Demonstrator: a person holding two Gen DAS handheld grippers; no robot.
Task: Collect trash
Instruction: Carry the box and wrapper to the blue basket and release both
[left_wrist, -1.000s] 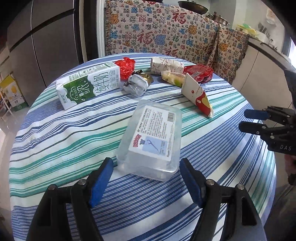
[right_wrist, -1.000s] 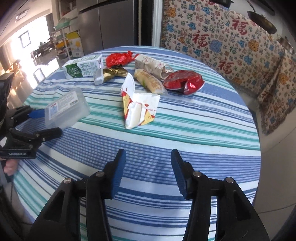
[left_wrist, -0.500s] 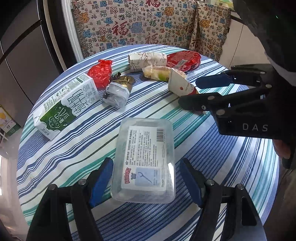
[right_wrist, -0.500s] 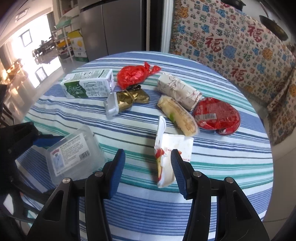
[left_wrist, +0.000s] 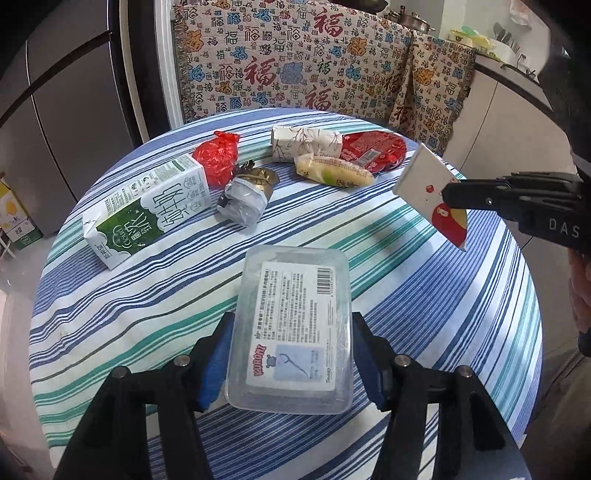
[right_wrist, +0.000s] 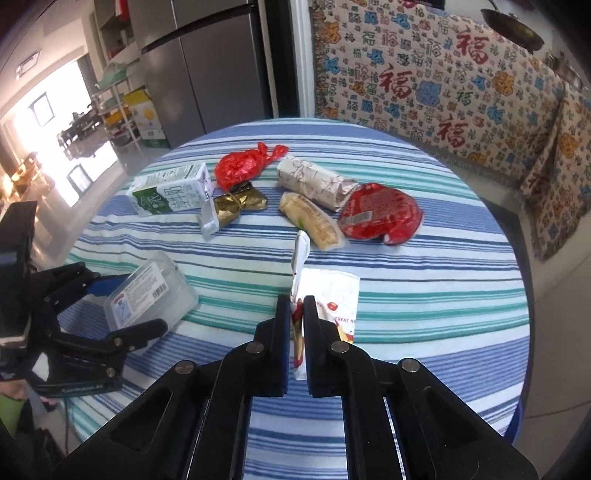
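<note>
Right tool (right_wrist: 295, 345) clamped on white-red wrapper (left_wrist: 430, 188)

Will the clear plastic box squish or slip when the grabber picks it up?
The box looks thin-walled and see-through, so it will probably flex a little if squeezed hard. It seems nearly empty, so it is likely light. Its smooth sides may slip against the left gripper, whose jaws sit on either side of it; whether they already press on it is unclear.
</note>
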